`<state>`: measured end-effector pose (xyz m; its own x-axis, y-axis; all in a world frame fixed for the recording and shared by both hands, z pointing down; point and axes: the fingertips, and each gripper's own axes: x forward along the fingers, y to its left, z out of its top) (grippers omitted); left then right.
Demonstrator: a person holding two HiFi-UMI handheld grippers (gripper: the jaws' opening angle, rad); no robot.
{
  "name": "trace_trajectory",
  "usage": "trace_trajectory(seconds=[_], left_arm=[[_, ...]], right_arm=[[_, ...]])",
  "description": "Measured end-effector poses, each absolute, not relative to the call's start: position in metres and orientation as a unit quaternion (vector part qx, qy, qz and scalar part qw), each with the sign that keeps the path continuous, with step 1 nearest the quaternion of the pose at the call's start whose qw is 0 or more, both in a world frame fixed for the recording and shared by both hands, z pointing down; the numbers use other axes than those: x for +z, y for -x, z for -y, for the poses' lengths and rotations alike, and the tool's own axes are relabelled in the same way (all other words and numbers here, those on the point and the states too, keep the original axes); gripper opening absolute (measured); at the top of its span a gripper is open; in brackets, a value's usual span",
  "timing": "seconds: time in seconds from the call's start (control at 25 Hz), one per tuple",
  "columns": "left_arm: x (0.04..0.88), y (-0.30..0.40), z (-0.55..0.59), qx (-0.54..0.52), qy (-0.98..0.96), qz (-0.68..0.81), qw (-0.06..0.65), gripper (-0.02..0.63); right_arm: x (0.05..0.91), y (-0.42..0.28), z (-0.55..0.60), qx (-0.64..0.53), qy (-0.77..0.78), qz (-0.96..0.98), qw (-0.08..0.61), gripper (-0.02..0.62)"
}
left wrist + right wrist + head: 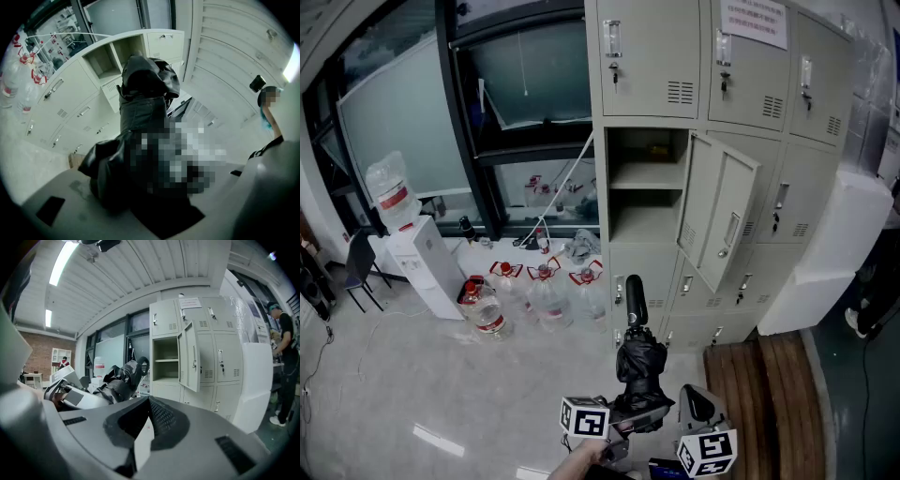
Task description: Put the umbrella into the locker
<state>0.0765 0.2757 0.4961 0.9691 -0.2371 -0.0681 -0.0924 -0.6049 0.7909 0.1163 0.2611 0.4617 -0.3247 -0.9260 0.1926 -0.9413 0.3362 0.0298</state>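
A folded black umbrella (638, 361) stands upright, handle (635, 298) up, low in the head view in front of the grey lockers. My left gripper (625, 417) is shut on its lower bundle, and the dark fabric (140, 112) fills the left gripper view. One locker (646, 183) is open, with a shelf inside and its door (719, 223) swung out to the right. The same open locker (166, 358) stands ahead in the right gripper view, with the umbrella (123, 379) to the left. My right gripper (698, 412) is just right of the umbrella, its jaws together on nothing.
Several large water bottles (542, 292) stand on the floor left of the lockers, next to a white water dispenser (420, 261). A tall white block (830, 253) leans at the right. Wooden boards (769, 398) lie below it. A person (283, 357) stands far right.
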Motion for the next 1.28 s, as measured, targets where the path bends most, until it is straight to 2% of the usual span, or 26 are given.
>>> trace_trajectory(seconds=[0.76, 1.28], left_arm=[[0.493, -0.077, -0.268, -0.101, -0.882, 0.108, 0.448, 0.278], [0.505, -0.086, -0.148, -0.105, -0.88, 0.101, 0.453, 0.278]], right_arm=[[0.458, -0.123, -0.257, 0.05, -0.562, 0.823, 0.068, 0.0], [0.474, -0.131, -0.138, 0.049, -0.563, 0.821, 0.08, 0.002]])
